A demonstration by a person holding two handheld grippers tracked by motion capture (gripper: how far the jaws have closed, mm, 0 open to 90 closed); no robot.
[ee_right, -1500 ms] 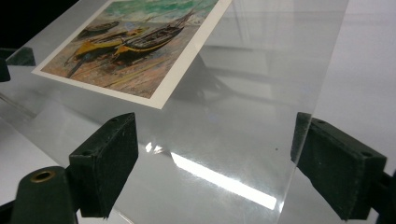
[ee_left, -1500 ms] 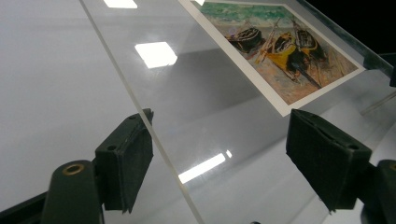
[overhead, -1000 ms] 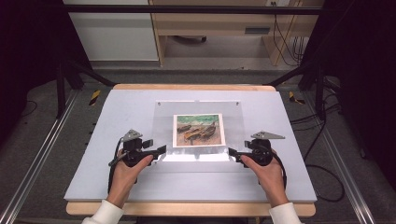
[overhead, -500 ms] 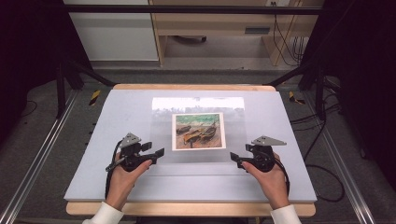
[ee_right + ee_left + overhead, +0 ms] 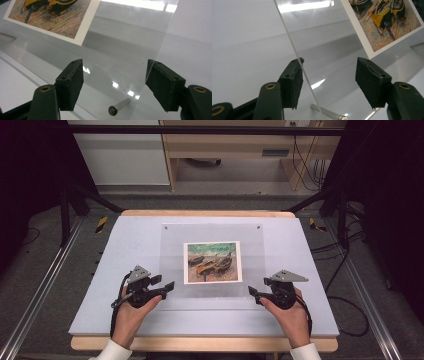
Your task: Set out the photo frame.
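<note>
Your clear acrylic sheet [image 5: 212, 260] lies flat over the boat print [image 5: 212, 262] mid-tabletop [image 5: 310, 265], likely to sandwich it. Both hands rest low near the front edge, aimed inward at the sheet's front corners; left claw [image 5: 167, 286] and right claw [image 5: 253, 292] have just been closing, yet stand spread, pinching nothing.

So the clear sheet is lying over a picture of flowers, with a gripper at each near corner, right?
Not flowers. The high view shows the picture under the clear sheet is a painting of boats on a beach. The rest holds: the left gripper and right gripper sit at the near corners.
</note>
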